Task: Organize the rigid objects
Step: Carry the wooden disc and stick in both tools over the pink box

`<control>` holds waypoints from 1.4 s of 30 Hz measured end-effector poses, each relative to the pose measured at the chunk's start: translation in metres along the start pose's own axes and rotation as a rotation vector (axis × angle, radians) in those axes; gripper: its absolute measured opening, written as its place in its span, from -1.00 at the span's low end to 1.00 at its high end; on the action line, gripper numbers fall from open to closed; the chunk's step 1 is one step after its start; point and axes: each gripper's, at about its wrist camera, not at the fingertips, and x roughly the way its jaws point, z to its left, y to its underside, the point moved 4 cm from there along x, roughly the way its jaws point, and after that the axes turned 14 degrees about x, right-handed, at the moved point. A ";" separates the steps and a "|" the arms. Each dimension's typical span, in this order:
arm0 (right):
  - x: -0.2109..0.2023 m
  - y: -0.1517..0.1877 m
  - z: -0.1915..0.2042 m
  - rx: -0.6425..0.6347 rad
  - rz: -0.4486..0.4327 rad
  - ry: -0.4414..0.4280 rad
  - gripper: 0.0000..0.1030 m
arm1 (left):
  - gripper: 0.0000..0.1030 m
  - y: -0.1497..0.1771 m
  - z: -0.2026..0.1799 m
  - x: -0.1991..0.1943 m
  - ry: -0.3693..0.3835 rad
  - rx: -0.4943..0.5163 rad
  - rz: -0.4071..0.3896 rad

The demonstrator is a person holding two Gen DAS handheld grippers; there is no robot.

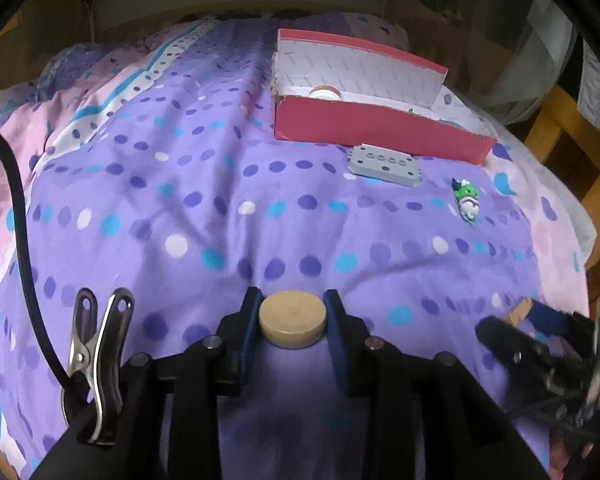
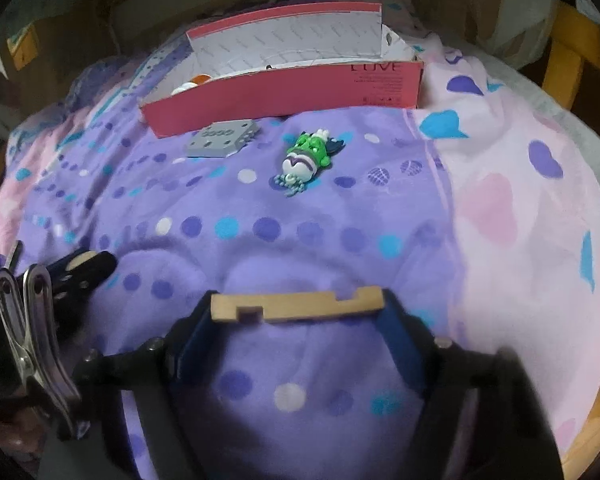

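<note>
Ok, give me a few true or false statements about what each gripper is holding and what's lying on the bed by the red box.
1. The left gripper holds a round wooden disc. True.
2. The right gripper is empty. False: its fingers clamp a flat notched wooden piece.
3. The grey plate with holes lies inside the red box. False: it lies on the bedspread just in front of the box.
4. A green and white toy figure lies on the bedspread, outside the box. True.
</note>
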 end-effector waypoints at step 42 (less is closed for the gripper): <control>-0.069 0.003 0.034 -0.073 -0.172 -0.116 0.52 | -0.37 -0.022 0.008 -0.054 -0.085 0.012 -0.173</control>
